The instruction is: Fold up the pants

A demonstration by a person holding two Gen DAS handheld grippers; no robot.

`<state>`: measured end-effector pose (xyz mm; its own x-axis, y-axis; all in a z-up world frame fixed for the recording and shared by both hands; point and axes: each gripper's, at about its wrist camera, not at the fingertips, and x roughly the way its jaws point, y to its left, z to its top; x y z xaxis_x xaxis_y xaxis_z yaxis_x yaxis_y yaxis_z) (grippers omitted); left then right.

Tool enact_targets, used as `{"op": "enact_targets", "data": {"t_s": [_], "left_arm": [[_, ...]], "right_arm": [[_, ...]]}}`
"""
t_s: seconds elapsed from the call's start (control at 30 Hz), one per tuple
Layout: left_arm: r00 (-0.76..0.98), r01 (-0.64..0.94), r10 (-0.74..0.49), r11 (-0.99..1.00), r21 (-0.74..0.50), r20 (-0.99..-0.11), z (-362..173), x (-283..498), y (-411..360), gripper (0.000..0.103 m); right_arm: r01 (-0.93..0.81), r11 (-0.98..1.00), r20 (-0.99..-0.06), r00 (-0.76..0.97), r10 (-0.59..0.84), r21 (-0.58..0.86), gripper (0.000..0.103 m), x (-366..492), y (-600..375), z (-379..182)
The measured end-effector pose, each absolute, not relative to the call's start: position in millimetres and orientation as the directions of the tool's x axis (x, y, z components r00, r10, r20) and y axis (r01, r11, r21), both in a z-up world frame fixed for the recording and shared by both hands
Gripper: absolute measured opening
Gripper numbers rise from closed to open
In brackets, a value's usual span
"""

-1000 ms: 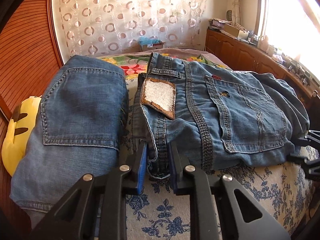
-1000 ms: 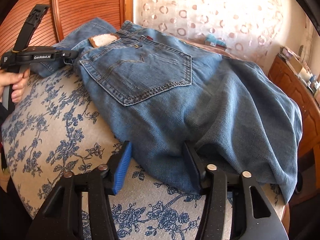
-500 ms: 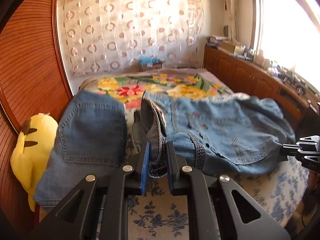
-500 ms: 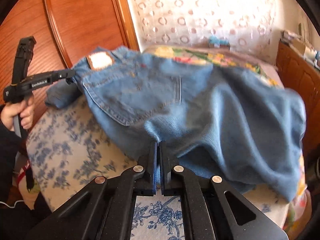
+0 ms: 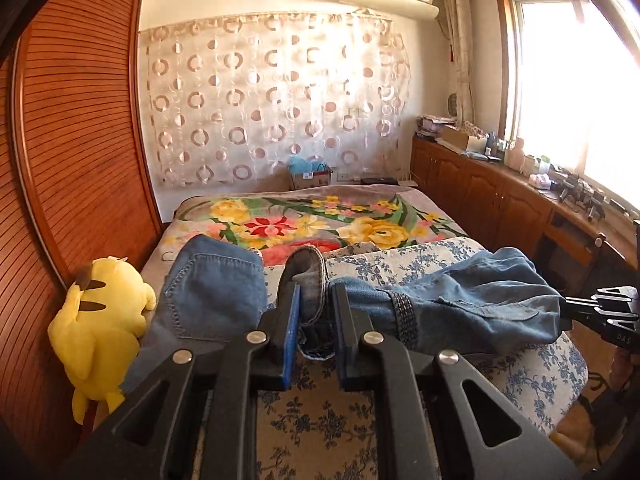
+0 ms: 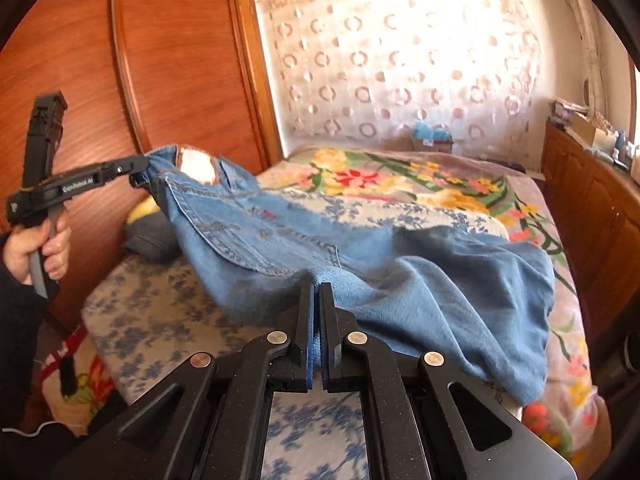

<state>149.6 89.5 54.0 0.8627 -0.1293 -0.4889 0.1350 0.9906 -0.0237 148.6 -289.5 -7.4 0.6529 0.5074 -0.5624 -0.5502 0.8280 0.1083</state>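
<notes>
A pair of blue jeans hangs stretched between two hand-held grippers above a bed, its middle sagging toward a blue-flowered sheet while the legs trail off toward 4 o'clock in the right wrist view. The left gripper is clenched on the bunched waistband, which bulges up between its blue pads at 12 o'clock from the tool; the right gripper is pinched tight on a fold of denim near the seat, its jaws all but meeting on the cloth. Seen from the right wrist, a hand grips the left tool's handle at 9 o'clock — the waistband's pale leather patch shows just past its fingertips. A second, already folded pair of jeans lies flat on the bed at 10 o'clock from the left gripper, just beside a yellow plush toy that leans by the slatted wooden wardrobe. Beyond — at 12 o'clock — a flowered blanket covers the far half of the bed (a ring-patterned curtain hangs behind it).
</notes>
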Motion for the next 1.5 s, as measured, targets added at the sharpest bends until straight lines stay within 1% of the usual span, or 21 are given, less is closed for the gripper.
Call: {"op": "enact_targets", "data": {"t_s": [0.13,0.27,0.43,0.73,1.07,1.13,1.2,1.27,1.33,1.4,1.43,1.5], "left_arm": [[0.859,0.119,-0.122,0.992,-0.038,-0.496,43,125,104,0.011],[0.850,0.108,-0.124,0.992,-0.062,-0.511,28,101,117,0.011],[0.840,0.102,-0.121,0.993,-0.067,-0.530,10,69,121,0.011],[0.776,0.107,-0.131,0.991,-0.076,-0.617,-37,50,112,0.012],[0.766,0.130,-0.149,0.989,-0.076,-0.626,-42,37,108,0.016],[0.773,0.125,-0.143,0.989,-0.074,-0.617,-39,33,111,0.022],[0.775,0.124,-0.146,0.989,-0.078,-0.615,-35,32,113,0.032],[0.779,0.125,-0.148,0.989,-0.080,-0.609,-32,34,117,0.037],[0.782,0.127,-0.150,0.989,-0.081,-0.605,-30,37,120,0.038],[0.784,0.124,-0.150,0.989,-0.084,-0.602,-30,41,121,0.049],[0.788,0.124,-0.151,0.988,-0.087,-0.596,-29,43,122,0.052],[0.797,0.127,-0.157,0.988,-0.092,-0.583,-28,49,122,0.067]], "right_arm": [[-0.590,0.800,-0.573,0.622,0.534,0.106,0.000,132,-283,-8],[-0.613,0.775,-0.580,0.579,0.573,0.153,0.000,121,-280,-15],[-0.634,0.754,-0.586,0.550,0.595,0.171,0.000,105,-275,-18],[-0.623,0.770,-0.647,0.533,0.545,0.136,0.000,100,-266,-48],[-0.611,0.785,-0.654,0.552,0.517,0.105,0.002,97,-260,-51],[-0.608,0.789,-0.648,0.566,0.510,0.090,0.002,95,-262,-48],[-0.607,0.790,-0.643,0.573,0.508,0.084,0.002,91,-262,-47],[-0.597,0.799,-0.633,0.591,0.500,0.073,0.002,90,-263,-44],[-0.590,0.805,-0.624,0.605,0.495,0.067,0.004,90,-265,-41],[-0.582,0.811,-0.618,0.614,0.491,0.067,0.008,92,-266,-40],[-0.579,0.812,-0.616,0.616,0.491,0.068,0.009,94,-267,-40],[-0.573,0.817,-0.614,0.622,0.486,0.066,0.014,97,-267,-41]]}}
